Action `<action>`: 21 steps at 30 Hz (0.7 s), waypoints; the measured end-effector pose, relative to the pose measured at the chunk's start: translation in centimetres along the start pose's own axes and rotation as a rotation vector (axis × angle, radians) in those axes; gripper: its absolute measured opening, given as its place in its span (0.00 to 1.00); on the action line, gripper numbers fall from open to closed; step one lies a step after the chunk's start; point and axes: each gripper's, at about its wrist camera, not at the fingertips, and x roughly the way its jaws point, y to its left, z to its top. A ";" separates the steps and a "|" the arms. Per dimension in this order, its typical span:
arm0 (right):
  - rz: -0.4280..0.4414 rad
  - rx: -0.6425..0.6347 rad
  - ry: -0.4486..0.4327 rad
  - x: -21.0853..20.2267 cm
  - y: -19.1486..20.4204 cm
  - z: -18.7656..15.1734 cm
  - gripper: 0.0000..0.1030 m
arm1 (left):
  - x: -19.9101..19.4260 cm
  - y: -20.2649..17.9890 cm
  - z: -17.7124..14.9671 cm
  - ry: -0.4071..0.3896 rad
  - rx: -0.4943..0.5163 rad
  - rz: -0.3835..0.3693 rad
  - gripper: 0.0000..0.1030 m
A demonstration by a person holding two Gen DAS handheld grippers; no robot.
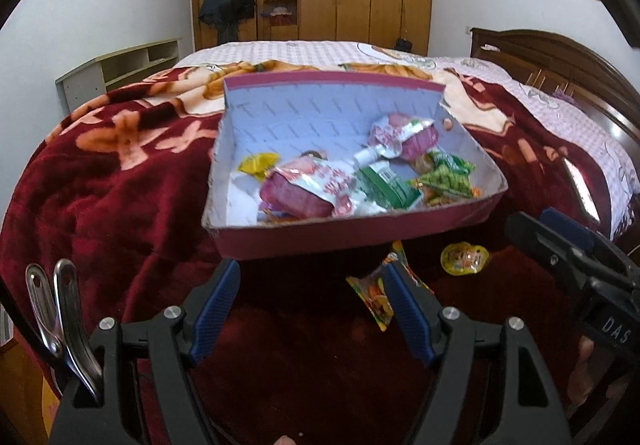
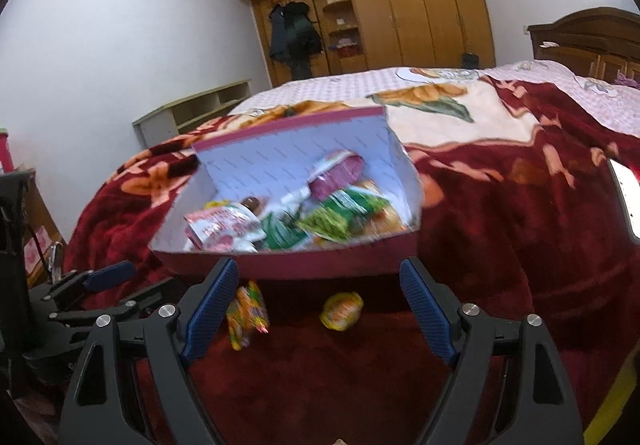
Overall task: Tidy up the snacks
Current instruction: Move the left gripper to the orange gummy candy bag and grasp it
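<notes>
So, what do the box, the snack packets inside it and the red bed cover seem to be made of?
Box: probably cardboard, matte; thin folded walls, pink outside, white inside, a torn-looking corner.
Snack packets: likely plastic or foil film, glossy; crinkled, with bright highlights.
Red bed cover: apparently plush fleece; soft pile with a slight sheen and gentle folds.

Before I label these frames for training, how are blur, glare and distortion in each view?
Left wrist view: fisheye bends the walls, dark vignette at the corners, the box fairly sharp, the snacks slightly soft. Right wrist view: same bending, box and snacks smeared by motion blur, a blown-out white patch at the right edge.
</notes>
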 end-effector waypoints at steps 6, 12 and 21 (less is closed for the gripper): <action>-0.043 0.000 0.051 0.7 -1.1 -2.0 0.82 | 1.2 -1.3 -0.6 0.039 0.017 -0.015 0.76; -0.091 -0.034 0.075 1.0 -1.6 -3.6 0.82 | 2.3 -2.7 -0.7 0.070 0.024 -0.018 0.76; -0.090 -0.019 0.103 1.5 -2.6 -5.2 0.82 | 4.7 -4.6 -0.8 0.096 0.053 0.013 0.76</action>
